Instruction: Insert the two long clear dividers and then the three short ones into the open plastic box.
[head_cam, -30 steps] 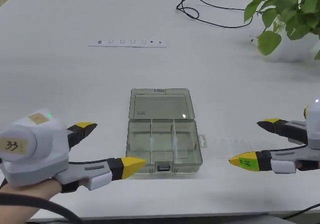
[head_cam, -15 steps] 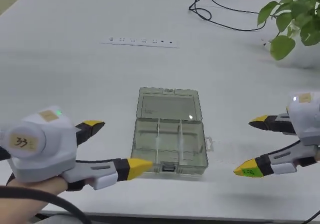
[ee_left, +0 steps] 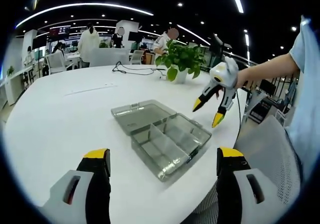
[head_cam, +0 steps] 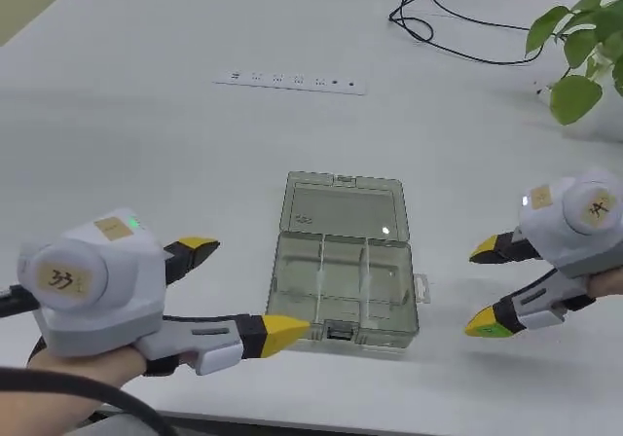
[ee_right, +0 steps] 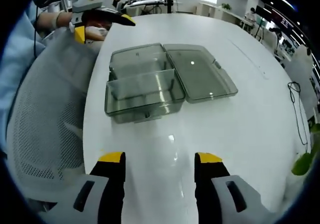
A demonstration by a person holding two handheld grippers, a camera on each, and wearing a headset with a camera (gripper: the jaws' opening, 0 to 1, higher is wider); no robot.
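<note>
The open smoky-clear plastic box (head_cam: 346, 282) lies near the table's front edge, its lid (head_cam: 347, 206) flat behind it. Two clear dividers (head_cam: 322, 272) stand lengthwise in the base. My left gripper (head_cam: 248, 287) hovers open just left of the box, with nothing between its yellow-tipped fingers. My right gripper (head_cam: 480, 288) hovers open to the right of the box, also holding nothing. The left gripper view has the box (ee_left: 165, 136) ahead of my left gripper (ee_left: 163, 156), with my right gripper (ee_left: 215, 101) beyond. In the right gripper view the box (ee_right: 142, 91) lies past my right gripper (ee_right: 160, 158).
A small clear tab (head_cam: 421, 288) sticks out at the box's right side. A white power strip (head_cam: 292, 80), a black cable (head_cam: 438, 29) and a potted plant (head_cam: 584, 52) sit at the back. The table edge (head_cam: 389, 421) runs close in front. A mesh chair (ee_right: 47, 129) stands beside the table.
The headset view has shifted, so the box sits further right in the picture. My right gripper has risen and tilted, its upper fingertip nearer the box. My left gripper holds its place.
</note>
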